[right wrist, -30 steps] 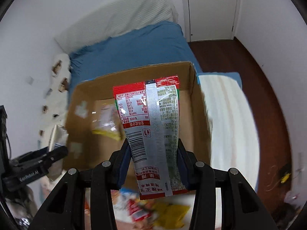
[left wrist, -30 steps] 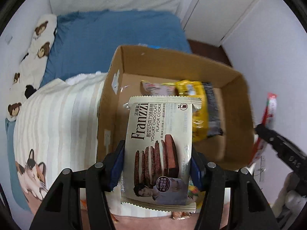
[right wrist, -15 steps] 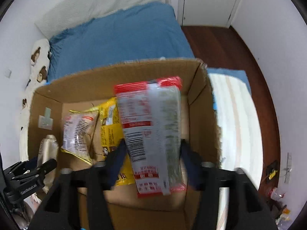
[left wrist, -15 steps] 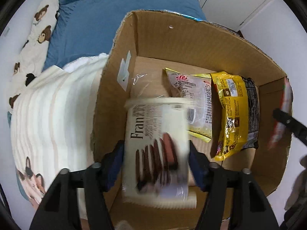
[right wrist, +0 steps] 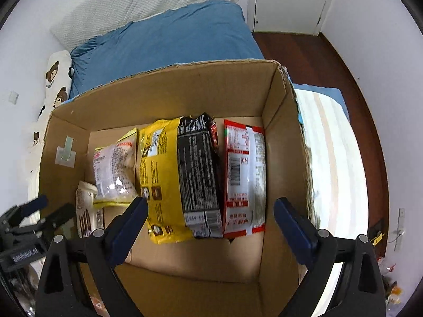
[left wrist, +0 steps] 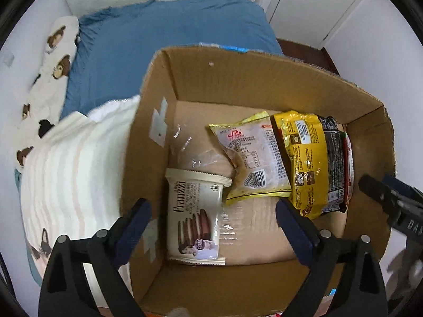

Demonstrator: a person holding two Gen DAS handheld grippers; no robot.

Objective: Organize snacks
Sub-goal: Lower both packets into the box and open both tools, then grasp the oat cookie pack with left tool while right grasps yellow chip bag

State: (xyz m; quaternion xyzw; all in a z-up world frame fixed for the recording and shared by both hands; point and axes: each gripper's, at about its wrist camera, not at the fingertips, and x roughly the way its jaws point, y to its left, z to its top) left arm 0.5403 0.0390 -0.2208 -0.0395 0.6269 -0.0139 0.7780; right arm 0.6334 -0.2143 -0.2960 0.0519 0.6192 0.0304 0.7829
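An open cardboard box (left wrist: 264,63) (right wrist: 171,92) sits on the bed beneath both grippers. My left gripper (left wrist: 212,206) hangs over its left side with jaws opening and nothing pressed between them. The cream Franzzi cookie pack (left wrist: 194,216) (right wrist: 84,211) lies loose on the box floor below it. My right gripper (right wrist: 210,203) is over the right side, its jaws also opening and gripping nothing. The red noodle packet (right wrist: 244,179) lies flat by the right wall. A yellow-and-black packet (right wrist: 164,179) (left wrist: 309,158) and a white-and-yellow packet (right wrist: 113,169) (left wrist: 253,155) lie between them.
The box rests on a cream striped blanket (left wrist: 71,171) over a blue sheet (left wrist: 158,39). A bear-print pillow (left wrist: 50,60) lines the left wall. Dark wood floor (right wrist: 351,79) and white doors (right wrist: 285,0) lie to the right of the bed.
Both grippers sank over the box and opened. The cookie pack left the left jaws and the red noodle packet left the right jaws; both now lie on the box floor.
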